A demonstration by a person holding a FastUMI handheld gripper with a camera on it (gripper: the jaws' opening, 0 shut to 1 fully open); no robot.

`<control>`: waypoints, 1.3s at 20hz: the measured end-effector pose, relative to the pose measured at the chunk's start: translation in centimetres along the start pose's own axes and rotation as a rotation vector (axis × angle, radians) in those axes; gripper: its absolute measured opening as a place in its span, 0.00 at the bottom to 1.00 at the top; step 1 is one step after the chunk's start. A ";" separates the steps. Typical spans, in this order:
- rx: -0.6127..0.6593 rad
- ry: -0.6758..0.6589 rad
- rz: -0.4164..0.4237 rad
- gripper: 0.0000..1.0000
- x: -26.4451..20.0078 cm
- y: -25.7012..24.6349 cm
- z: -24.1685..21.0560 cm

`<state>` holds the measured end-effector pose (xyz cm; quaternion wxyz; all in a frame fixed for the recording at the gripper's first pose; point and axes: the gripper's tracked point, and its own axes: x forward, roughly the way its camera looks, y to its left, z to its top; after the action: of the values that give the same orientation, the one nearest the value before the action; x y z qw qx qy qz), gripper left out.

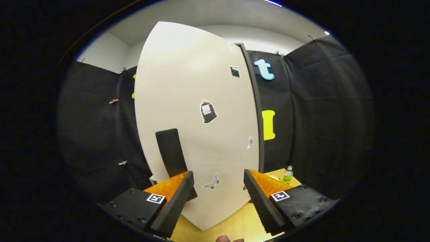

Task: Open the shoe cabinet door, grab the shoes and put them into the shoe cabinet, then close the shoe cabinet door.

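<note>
1. Your gripper (pixel 218 191) is hovering with its fingers spread and gripping nothing, facing the shoe cabinet door (pixel 188 101).
2. You are keeping the dark handle (pixel 171 153) just beyond the left finger, likely for reaching it.

I see even overhead light, with soft glare high on the tall white cabinet door (pixel 198 101) toward 12 o'clock. Fisheye bending curves its edges; focus stays sharp throughout.
</note>
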<state>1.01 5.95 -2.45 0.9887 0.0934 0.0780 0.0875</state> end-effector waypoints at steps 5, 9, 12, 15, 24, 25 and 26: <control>-0.013 -0.015 0.005 0.98 0.0 1.8 0.7; -0.011 -0.037 -0.004 0.98 -0.6 1.7 1.6; -0.027 -0.051 -0.022 0.98 -0.6 1.3 1.7; -0.016 -0.054 -0.034 0.98 -0.9 0.8 1.7; -0.026 -0.060 -0.071 0.97 -1.1 -0.9 1.7; -0.026 -0.060 -0.073 0.98 -1.1 -1.0 1.6; -0.026 -0.060 -0.075 0.98 -1.1 -1.0 1.7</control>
<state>0.42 4.47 -0.90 0.9943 0.0800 0.0507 0.0487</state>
